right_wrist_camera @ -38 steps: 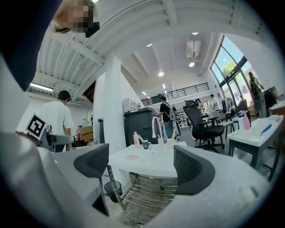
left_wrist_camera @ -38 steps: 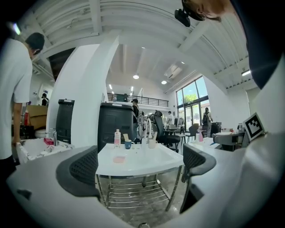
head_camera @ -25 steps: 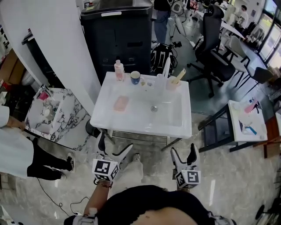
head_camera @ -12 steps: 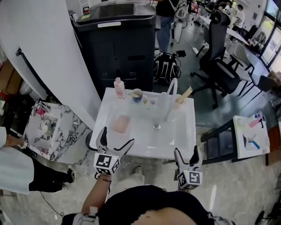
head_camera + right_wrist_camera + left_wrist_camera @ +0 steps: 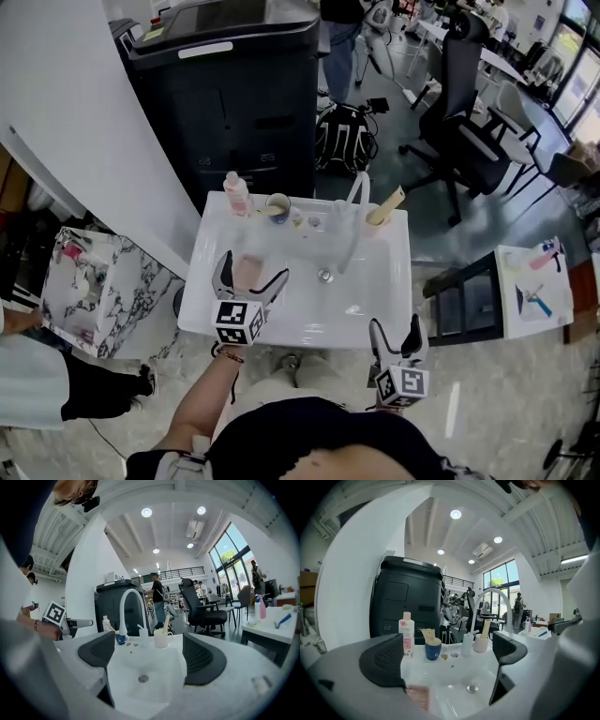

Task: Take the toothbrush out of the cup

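Both grippers gape empty: my left gripper over the sink's front-left corner, my right gripper at its front edge; toothbrush stands in the back-right cup.

you are facing a black cabinet, with a curved white wall rising on the left and a black office chair standing on the glossy grey floor; ceiling lights are shining near tall windows.
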Motion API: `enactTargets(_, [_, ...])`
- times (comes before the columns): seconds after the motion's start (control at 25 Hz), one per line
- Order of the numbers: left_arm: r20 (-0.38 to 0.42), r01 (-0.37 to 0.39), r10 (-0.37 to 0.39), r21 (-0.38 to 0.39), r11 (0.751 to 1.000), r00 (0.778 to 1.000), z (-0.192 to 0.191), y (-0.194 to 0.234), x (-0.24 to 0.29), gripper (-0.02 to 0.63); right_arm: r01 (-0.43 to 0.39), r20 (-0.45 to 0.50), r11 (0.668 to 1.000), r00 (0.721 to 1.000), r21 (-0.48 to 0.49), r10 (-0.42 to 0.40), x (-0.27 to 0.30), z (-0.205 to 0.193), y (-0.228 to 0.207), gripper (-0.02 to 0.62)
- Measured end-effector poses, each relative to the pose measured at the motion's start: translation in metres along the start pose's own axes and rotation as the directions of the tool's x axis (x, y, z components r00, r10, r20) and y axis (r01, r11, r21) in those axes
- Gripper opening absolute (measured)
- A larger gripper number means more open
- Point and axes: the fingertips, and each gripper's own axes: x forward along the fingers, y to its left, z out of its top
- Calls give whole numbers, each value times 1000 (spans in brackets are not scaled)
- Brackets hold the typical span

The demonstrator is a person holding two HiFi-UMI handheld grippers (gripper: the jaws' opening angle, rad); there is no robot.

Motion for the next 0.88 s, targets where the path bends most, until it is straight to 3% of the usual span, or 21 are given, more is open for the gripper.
enactTargets(0.2, [-38,-100,96,-124,987,995,-7,9,47,566,-1,0,1000,1000,-6,1,18,11,-19,451])
enactTargets(0.32, [-51,-168,163,-120,978,985,-8,14,74,566,-3,-5,1000,1000,-16,3,32,22,-32,451])
enactTargets(0.56, [-88,-237,228,-118,964,970,-19,32,115,566,-16,-1,1000,1000,-19,16,61,30,-53,451])
enactTargets(0.88, [-198,-342,312,-145,928,929,-38,75,154,549,-35,-9,999,999,-8,35,89,34,-58,451])
